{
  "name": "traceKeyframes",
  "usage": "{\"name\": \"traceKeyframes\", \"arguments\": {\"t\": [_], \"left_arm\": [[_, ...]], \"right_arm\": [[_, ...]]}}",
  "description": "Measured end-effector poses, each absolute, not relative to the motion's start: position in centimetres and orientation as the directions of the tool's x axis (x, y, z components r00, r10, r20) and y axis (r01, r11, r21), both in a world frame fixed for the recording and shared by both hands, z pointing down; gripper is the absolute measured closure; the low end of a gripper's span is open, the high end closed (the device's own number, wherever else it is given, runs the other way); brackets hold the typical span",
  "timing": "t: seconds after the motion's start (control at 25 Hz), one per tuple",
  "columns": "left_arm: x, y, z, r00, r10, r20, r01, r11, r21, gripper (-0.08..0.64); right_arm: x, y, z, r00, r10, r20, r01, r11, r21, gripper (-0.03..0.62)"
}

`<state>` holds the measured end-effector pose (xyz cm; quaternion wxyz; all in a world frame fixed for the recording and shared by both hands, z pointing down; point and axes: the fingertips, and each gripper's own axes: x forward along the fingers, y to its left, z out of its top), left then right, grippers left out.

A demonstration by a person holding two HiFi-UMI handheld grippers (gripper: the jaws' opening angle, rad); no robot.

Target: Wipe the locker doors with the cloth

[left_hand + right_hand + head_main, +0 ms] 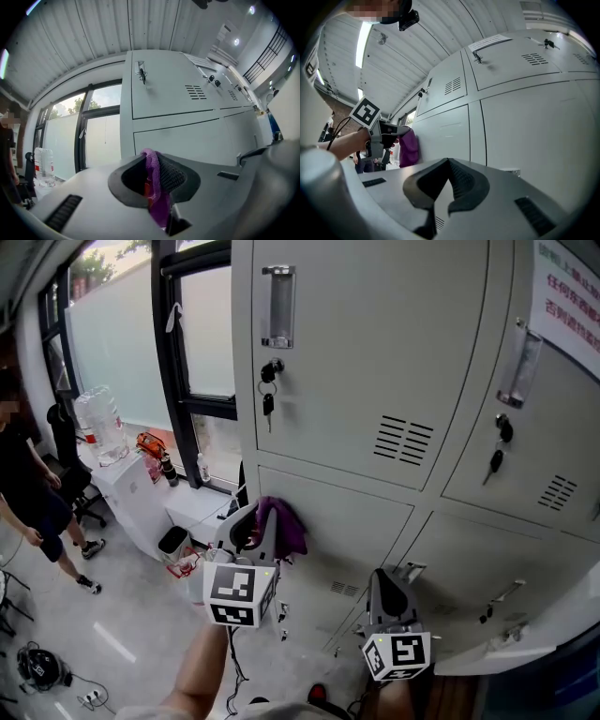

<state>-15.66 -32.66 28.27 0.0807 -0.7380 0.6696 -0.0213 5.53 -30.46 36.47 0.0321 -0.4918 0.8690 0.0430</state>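
In my left gripper (265,521) a purple cloth (284,524) is clamped, bunched up and held just in front of the lower left locker door (347,521). From the left gripper view, the cloth (153,183) hangs between the left gripper's (151,161) dark pads, with the grey locker doors (173,89) rising ahead. My right gripper (386,576) hovers lower and to the right, jaws together and empty, close to the lower lockers. The right gripper view shows the right gripper's (449,163) pads meeting on nothing, and the cloth (408,147) at left against the lockers (525,117).
Keys (267,404) hang from the upper door locks. A person (28,493) stands at far left by a white counter (131,488) with water bottles (98,423). A small bin (173,542) sits on the floor. An opened door panel (497,652) juts out at lower right.
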Motion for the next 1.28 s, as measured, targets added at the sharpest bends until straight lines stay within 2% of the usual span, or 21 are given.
{"name": "traceKeyframes", "arguments": {"t": [0.4,0.84,1.08,1.28], "left_arm": [[-10.1,-30.6,30.6,0.255,-0.966,-0.039,-0.959,-0.247,-0.142,0.502],[0.2,-29.8,32.2,0.479,-0.878,-0.024,-0.871,-0.471,-0.140,0.501],[4.2,-31.0,33.0,0.544,-0.839,-0.015,-0.835,-0.539,-0.111,0.500],[5.5,-32.5,34.1,0.546,-0.838,0.010,-0.832,-0.544,-0.107,0.502]], "right_arm": [[5.8,-27.9,37.1,-0.472,-0.878,-0.083,-0.882,0.469,0.050,0.578],[12.5,-26.5,37.4,-0.328,-0.941,-0.081,-0.944,0.324,0.056,0.578],[15.9,-26.7,37.8,-0.267,-0.961,-0.067,-0.963,0.263,0.061,0.578],[18.0,-27.2,38.1,-0.230,-0.972,-0.054,-0.972,0.227,0.053,0.578]]}}
